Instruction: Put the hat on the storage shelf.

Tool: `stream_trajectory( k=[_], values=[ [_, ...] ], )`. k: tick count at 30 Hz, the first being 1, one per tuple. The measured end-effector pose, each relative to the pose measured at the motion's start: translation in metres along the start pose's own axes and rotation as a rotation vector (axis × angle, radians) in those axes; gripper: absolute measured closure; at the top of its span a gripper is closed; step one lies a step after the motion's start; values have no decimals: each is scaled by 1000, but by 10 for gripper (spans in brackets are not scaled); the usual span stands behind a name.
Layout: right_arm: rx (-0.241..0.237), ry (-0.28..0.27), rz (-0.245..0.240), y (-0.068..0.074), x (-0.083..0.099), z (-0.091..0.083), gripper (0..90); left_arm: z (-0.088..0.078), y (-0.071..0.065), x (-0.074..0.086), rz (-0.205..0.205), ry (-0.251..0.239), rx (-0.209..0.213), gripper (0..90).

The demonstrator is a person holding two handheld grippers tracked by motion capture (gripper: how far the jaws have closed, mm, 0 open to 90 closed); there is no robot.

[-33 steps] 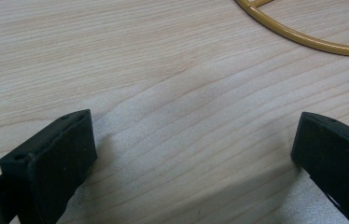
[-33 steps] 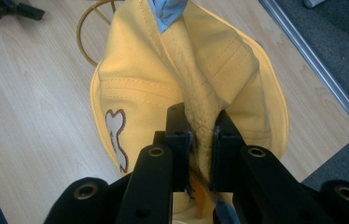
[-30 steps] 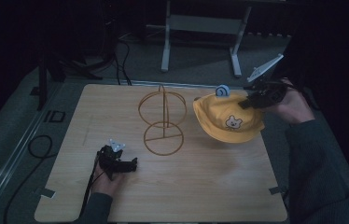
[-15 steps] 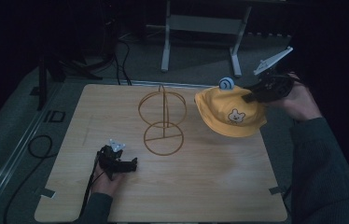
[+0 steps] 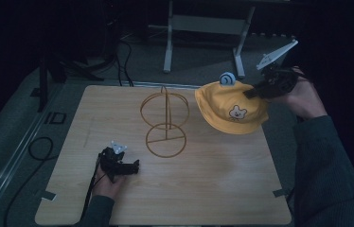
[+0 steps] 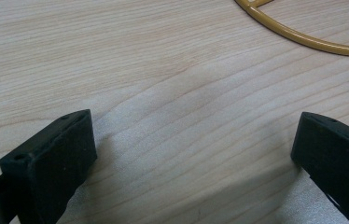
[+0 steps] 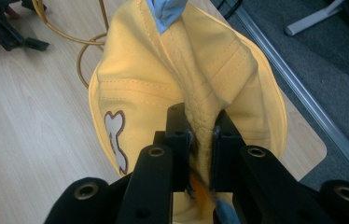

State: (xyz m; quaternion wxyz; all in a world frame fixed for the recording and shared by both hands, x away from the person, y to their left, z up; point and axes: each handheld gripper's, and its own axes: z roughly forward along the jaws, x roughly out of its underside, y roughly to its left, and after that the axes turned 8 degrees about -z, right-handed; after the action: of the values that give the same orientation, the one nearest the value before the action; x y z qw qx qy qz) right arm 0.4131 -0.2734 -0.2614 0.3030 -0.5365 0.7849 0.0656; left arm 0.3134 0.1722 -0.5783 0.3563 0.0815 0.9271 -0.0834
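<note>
Right of centre in the high view, the right gripper (image 5: 253,93) is pinching a yellow cloth hat (image 5: 232,109) by a fold of its brim and holding it in the air over the far right corner of the pale wooden table (image 5: 213,189). In the right gripper view its jaws are standing almost together with the stitched fabric bunched between them. The hat is soft and floppy, showing a small bear face on its front and a blue snail-like ornament (image 5: 226,78) on top, though that detail is too small to be sure of. Just left of it, the golden wire hat stand (image 5: 165,124) is standing upright, two thin rings on a post, apart from the hat. At lower left, the left gripper (image 5: 135,166) is resting on the table, jaws gaping wide around bare wood grain. A dark cable (image 5: 40,149) is looping on the grey floor at the left edge.
</note>
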Motion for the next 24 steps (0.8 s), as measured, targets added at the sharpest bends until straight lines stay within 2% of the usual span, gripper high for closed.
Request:
stream_trajectory(
  k=[10,24],
  values=[
    [-13,-54,-17,2,-14,-3,812,0,0,0,0,-1,0,0],
    [-25,-89,-54,10,-40,0,812,0,0,0,0,-2,1,0]
  ],
)
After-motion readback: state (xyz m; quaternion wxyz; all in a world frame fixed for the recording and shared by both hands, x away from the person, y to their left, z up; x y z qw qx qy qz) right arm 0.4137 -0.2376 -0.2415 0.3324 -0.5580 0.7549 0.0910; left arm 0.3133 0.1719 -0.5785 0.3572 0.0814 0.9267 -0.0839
